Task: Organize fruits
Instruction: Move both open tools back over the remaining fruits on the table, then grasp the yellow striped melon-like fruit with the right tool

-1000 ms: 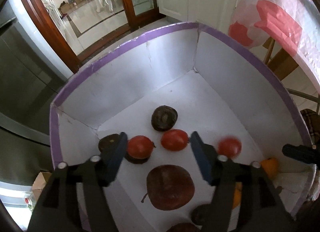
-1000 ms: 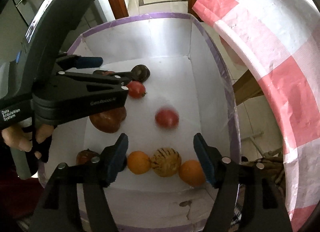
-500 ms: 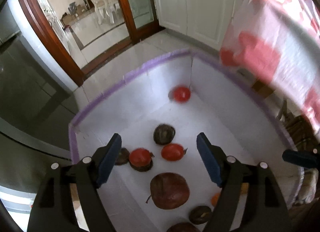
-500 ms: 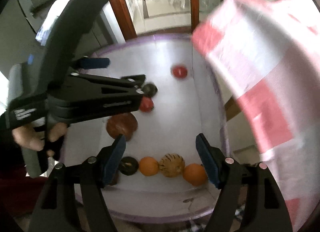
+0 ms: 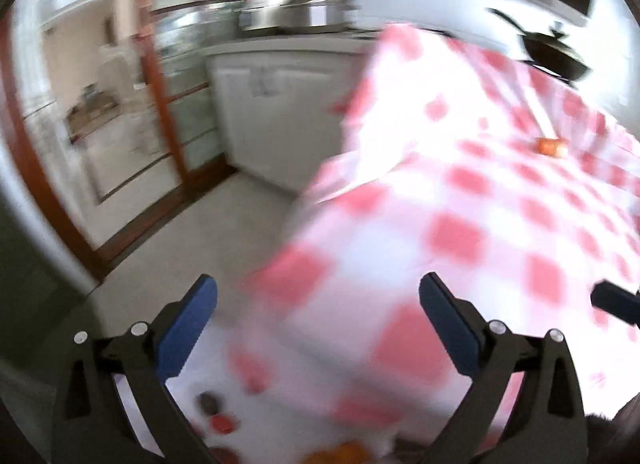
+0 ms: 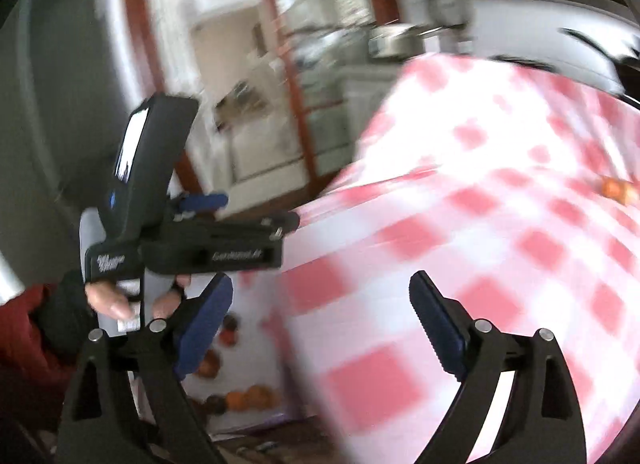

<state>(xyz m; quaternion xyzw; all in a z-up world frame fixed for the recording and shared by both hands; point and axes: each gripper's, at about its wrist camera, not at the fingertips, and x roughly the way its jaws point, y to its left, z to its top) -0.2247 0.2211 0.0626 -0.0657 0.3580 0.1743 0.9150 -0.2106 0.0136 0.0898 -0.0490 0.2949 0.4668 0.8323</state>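
Both views are blurred by motion. My left gripper (image 5: 318, 320) is open and empty, raised above the white box (image 5: 192, 380), where a red fruit (image 5: 221, 423) and a dark fruit (image 5: 208, 404) show at the bottom. An orange fruit (image 5: 551, 145) lies far off on the pink checked tablecloth (image 5: 460, 200). My right gripper (image 6: 320, 316) is open and empty, facing the same table; the orange fruit (image 6: 616, 188) shows at its right edge. The left gripper's body (image 6: 192, 248) is to the left. Fruits (image 6: 248, 398) lie in the box below.
A kitchen counter with a metal pot (image 5: 280, 14) and a dark pan (image 5: 552, 52) stands behind the table. White cabinets (image 5: 272, 112) and a wood-framed glass door (image 5: 160, 104) are at the back left. The table edge overhangs the box.
Both grippers have lifted out of the box and swung up toward the checked table. The box and its fruits have dropped to the bottom of both views. Both stay open.
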